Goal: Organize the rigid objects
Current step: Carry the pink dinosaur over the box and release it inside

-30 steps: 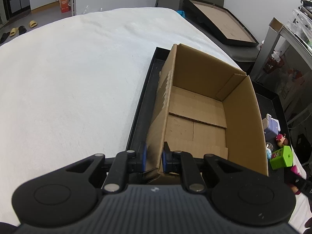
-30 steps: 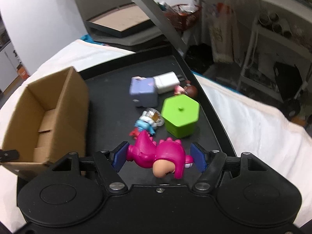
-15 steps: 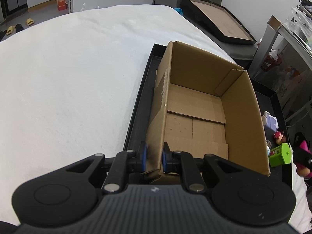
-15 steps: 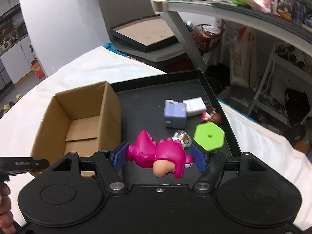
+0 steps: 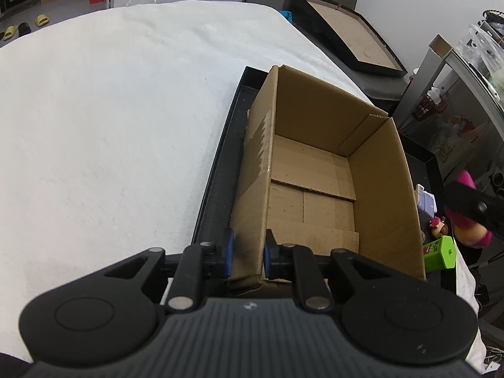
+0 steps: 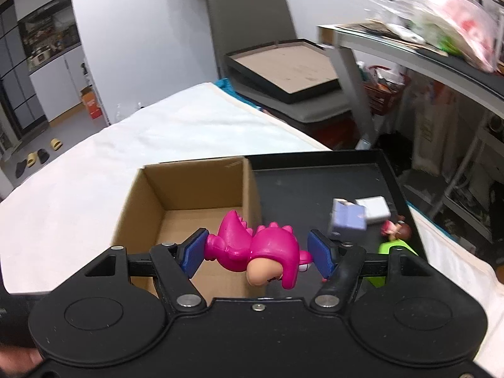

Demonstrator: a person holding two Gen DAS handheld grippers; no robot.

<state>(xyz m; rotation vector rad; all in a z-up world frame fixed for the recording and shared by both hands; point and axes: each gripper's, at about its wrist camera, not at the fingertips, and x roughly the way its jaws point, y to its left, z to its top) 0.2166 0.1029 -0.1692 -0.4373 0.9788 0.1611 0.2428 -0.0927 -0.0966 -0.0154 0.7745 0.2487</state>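
The right gripper (image 6: pixel 256 250) held a pink dinosaur toy (image 6: pixel 258 249) crosswise, its blue pads (image 6: pixel 192 249) partly apart and pressed on tail and snout. We judged this grip the chief risk: the toy was hard, glossy plastic with a ridged back and rounded head, so it could swivel or slip out before release. Just ahead and below stood the cardboard box (image 6: pixel 189 201), open-topped, matte brown, with thin corrugated walls and loose bottom flaps. If let go too early, the toy could strike the box's right wall and fall back onto the black tray (image 6: pixel 315 186).

The left gripper (image 5: pixel 247 253) was nearly closed, pinching the box's near left wall between its pads. We judged that a thin wall may buckle or tear, and the light box could tip if pulled.

To the right of the right gripper, on the smooth tray, lay a lavender block toy (image 6: pixel 348 217), a white adapter (image 6: pixel 375 206), a small doll (image 6: pixel 397 230) and a green hexagonal box (image 6: pixel 397 250). The tray rested on a soft white cloth (image 5: pixel 110 126).
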